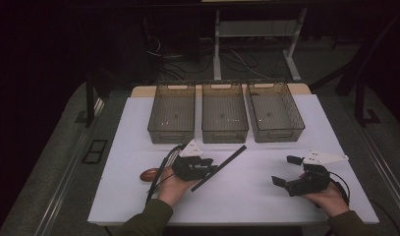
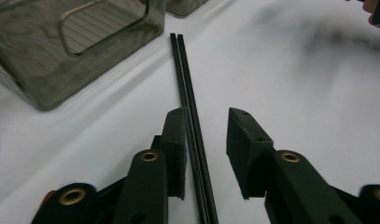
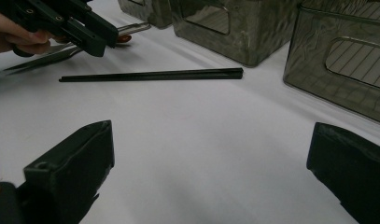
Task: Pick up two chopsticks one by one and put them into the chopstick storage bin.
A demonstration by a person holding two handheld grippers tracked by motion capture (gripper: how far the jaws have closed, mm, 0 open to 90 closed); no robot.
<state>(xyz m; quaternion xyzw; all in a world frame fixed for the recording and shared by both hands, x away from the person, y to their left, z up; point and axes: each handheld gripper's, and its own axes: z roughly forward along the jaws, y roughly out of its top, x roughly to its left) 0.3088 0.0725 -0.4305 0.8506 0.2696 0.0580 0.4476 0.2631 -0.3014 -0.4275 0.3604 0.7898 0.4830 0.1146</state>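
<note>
A pair of thin black sticks (image 1: 222, 166) lies side by side on the white table (image 1: 246, 196), slanting toward the middle bin. My left gripper (image 1: 210, 167) is open and straddles the near end of the black sticks (image 2: 187, 88); they run between its jaws, close against the left one, in the left gripper view (image 2: 206, 128). My right gripper (image 1: 285, 170) is wide open at the front right with nothing between its jaws (image 3: 211, 140). In the right gripper view the sticks (image 3: 150, 74) lie ahead on the table, with the left gripper (image 3: 71, 21) at the upper left.
Three smoky see-through bins, left (image 1: 172, 112), middle (image 1: 224, 112) and right (image 1: 275, 111), stand in a row at the back of the table. A brown rounded object (image 1: 149, 174) and metal utensil handles (image 1: 170, 156) lie beside my left hand.
</note>
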